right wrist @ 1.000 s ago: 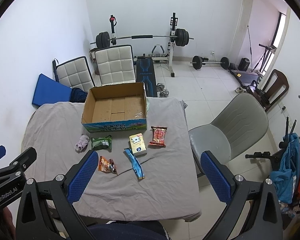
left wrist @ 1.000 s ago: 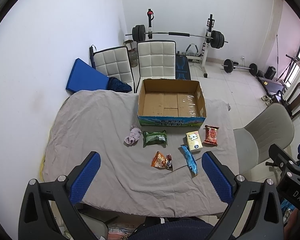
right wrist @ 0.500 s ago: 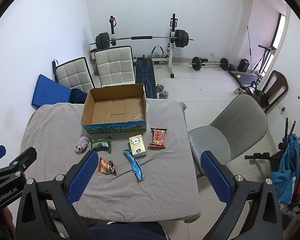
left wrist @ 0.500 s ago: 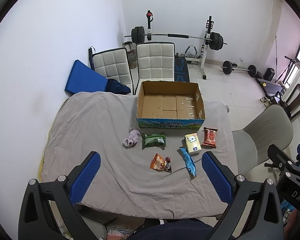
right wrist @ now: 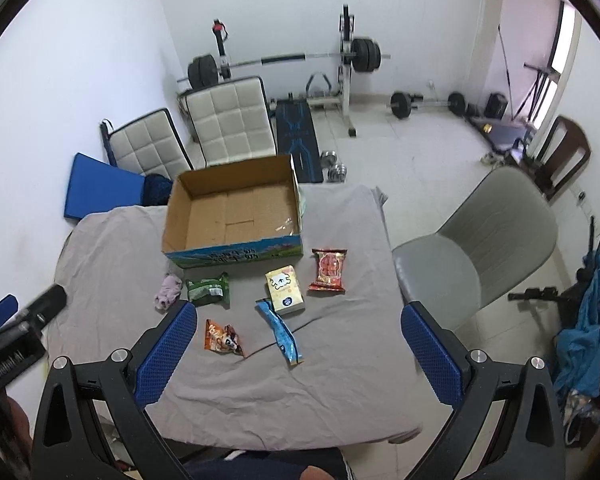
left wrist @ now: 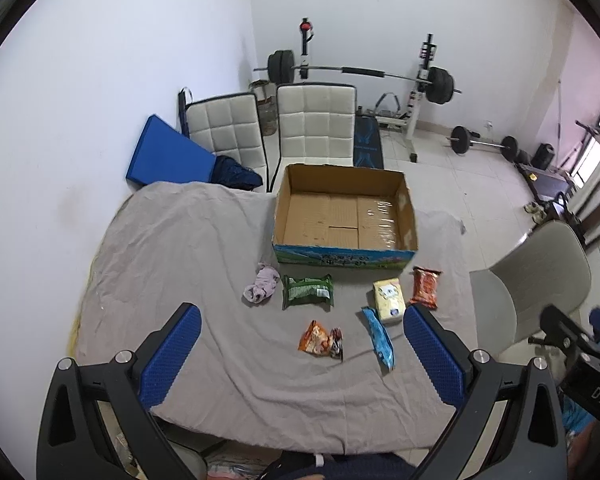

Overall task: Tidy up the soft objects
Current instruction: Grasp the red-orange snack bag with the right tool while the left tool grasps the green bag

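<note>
An open cardboard box (left wrist: 344, 216) (right wrist: 236, 212) stands on a table under a grey cloth (left wrist: 188, 248) (right wrist: 340, 344). In front of it lie a pink cloth bundle (left wrist: 261, 289) (right wrist: 167, 291), a green packet (left wrist: 307, 291) (right wrist: 209, 289), a yellow pack (left wrist: 389, 300) (right wrist: 285, 289), a red packet (left wrist: 425, 292) (right wrist: 329, 270), an orange packet (left wrist: 321, 339) (right wrist: 222, 337) and a blue packet (left wrist: 378, 337) (right wrist: 281, 332). My left gripper (left wrist: 300, 356) and right gripper (right wrist: 296, 354) are open, empty, high above the table's near edge.
A grey chair (right wrist: 484, 232) stands right of the table. Two white padded chairs (left wrist: 316, 124) and a blue mat (left wrist: 164, 156) stand behind it. A barbell rack (left wrist: 380, 76) and weights fill the far floor.
Both grippers have shifted slightly, so the table and box sit a little differently in view. Nothing on the table has moved.
</note>
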`<state>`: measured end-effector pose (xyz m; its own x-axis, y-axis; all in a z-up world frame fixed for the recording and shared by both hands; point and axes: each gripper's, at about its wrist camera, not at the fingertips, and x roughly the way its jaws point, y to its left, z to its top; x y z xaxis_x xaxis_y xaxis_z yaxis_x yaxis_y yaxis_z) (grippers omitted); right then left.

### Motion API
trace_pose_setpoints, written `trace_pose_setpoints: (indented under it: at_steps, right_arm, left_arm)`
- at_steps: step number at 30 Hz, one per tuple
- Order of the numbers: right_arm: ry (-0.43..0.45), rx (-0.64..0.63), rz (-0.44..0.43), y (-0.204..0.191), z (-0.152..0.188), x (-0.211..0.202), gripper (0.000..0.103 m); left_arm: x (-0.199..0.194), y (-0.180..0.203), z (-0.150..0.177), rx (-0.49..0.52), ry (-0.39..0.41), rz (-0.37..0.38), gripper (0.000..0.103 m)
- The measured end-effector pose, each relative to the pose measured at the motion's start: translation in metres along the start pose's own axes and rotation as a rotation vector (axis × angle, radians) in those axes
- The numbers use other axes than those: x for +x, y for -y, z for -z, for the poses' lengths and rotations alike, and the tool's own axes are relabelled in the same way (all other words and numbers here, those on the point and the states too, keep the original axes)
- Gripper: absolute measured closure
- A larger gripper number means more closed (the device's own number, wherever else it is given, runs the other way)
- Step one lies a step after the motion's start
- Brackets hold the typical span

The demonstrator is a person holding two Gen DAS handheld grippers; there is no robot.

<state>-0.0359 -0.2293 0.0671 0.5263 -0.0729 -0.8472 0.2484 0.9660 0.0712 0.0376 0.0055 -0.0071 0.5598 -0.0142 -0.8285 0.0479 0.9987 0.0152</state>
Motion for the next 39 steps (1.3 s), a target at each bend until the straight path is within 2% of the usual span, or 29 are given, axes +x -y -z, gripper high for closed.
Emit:
trace_pose_setpoints:
  at_steps: [4,10,15,16,21,24,27,29,32,34,36,37,39]
  right_arm:
    - [-0.098,0.014,0.026,0.017,-0.016,0.075,0.0]
    - [-0.295,0.008,0.052,0.041,-0.023,0.216,0.0]
    - [-0.424,0.039,0.075,0.067,-0.026,0.329,0.0]
    - [-0.456,0.053,0.082,0.073,-0.027,0.356,0.0]
    - [-0.547,0.119,0.081,0.087,-0.027,0.436,0.001]
    - [-0.555,0.148,0.071,0.09,-0.027,0.463,0.004]
    - [-0.557,0.14,0.082,0.085,-0.024,0.483,0.014]
    - [-0.58,0.132,0.084,0.083,-0.02,0.495,0.033]
    - [-0.597,0.119,0.094,0.082,-0.016,0.51,0.035]
    - [-0.614,0.118,0.1,0.08,-0.014,0.518,0.035]
    - [-0.643,0.108,0.1,0.08,-0.007,0.529,0.035]
    - [-0.658,0.111,0.09,0.081,-0.004,0.532,0.037]
    - [-0.69,0.111,0.067,0.085,0.003,0.538,0.048]
  left_arm:
    - [0.056,-0.008,-0.016,-0.022,-0.064,-0.04,0.0]
    - [0.184,-0.015,-0.016,-0.09,-0.306,-0.045,0.0]
    - [0.287,-0.019,0.001,-0.209,-0.523,-0.038,0.0]
    - [0.305,-0.019,0.006,-0.235,-0.556,-0.029,0.0]
    - [0.381,-0.028,0.025,-0.41,-0.694,0.029,0.0]
    - [0.413,-0.039,0.035,-0.57,-0.738,0.065,0.0]
    - [0.434,-0.047,0.044,-0.699,-0.758,0.093,0.001]
    - [0.448,-0.049,0.05,-0.77,-0.77,0.106,0.001]
    - [0.465,-0.048,0.056,-0.851,-0.78,0.126,0.001]
    - [0.474,-0.044,0.057,-0.866,-0.782,0.116,0.001]
    - [0.481,-0.042,0.059,-0.855,-0.774,0.092,0.01]
    - [0.48,-0.041,0.059,-0.839,-0.762,0.075,0.019]
    - [0.478,-0.039,0.06,-0.782,-0.77,0.064,0.023]
